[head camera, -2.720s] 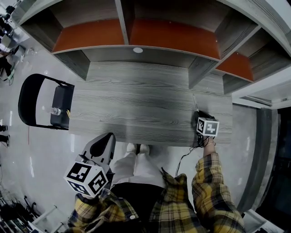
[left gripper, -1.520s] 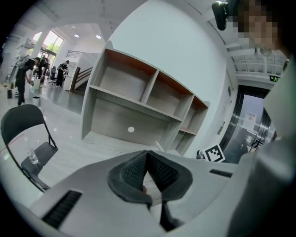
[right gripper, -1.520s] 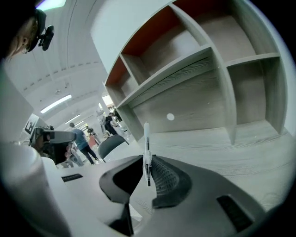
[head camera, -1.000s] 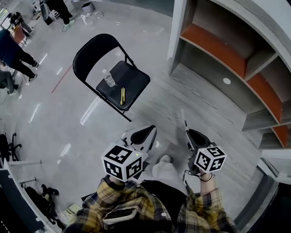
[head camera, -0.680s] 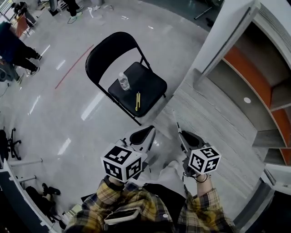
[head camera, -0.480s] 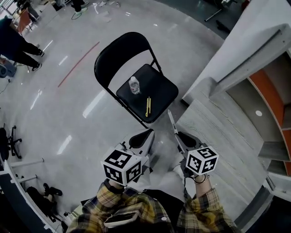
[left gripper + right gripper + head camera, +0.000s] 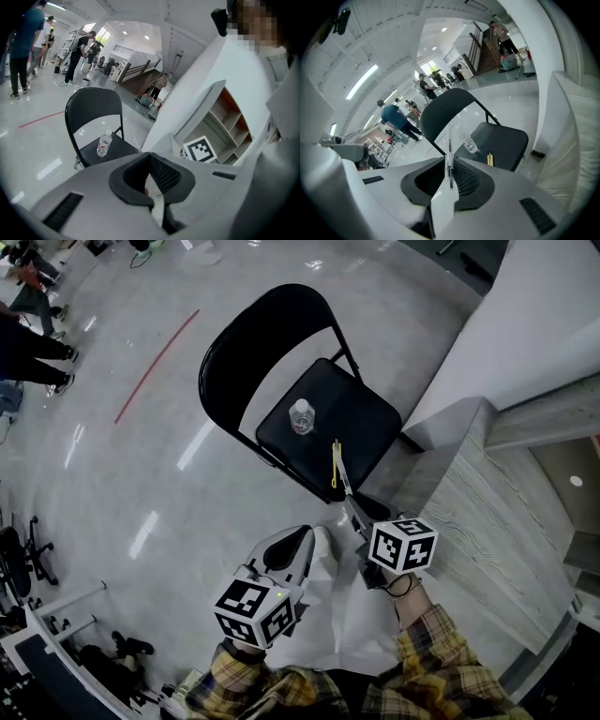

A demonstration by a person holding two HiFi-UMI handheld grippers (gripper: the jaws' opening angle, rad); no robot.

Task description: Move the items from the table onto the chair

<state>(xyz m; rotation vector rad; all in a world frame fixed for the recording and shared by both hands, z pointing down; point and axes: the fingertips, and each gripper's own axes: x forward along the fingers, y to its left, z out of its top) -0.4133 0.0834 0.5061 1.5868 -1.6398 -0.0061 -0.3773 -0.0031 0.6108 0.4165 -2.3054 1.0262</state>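
Note:
A black folding chair [image 7: 356, 409] stands ahead, with a small water bottle [image 7: 301, 415] upright on its seat and yellow pencils [image 7: 334, 457] lying near the seat's front edge. My right gripper [image 7: 355, 513] is shut on a thin clear pen [image 7: 344, 486], whose tip reaches over that front edge beside the pencils. The right gripper view shows the pen [image 7: 450, 159] upright between the jaws, with the chair [image 7: 504, 140], bottle [image 7: 471, 146] and pencils [image 7: 490, 159] beyond. My left gripper [image 7: 300, 538] hangs lower left, shut and empty; its view shows the chair [image 7: 89, 105] and bottle [image 7: 103, 144].
The wood-grain table [image 7: 487, 512] sits at the right, beside a white shelving unit [image 7: 553, 324]. People [image 7: 28, 338] stand far off at the upper left on the glossy floor. An office chair [image 7: 21, 554] and clutter sit at the left edge.
The view has swung from the table round to the chair, which is now closer and central. My right gripper has carried the pen forward to the seat's front edge.

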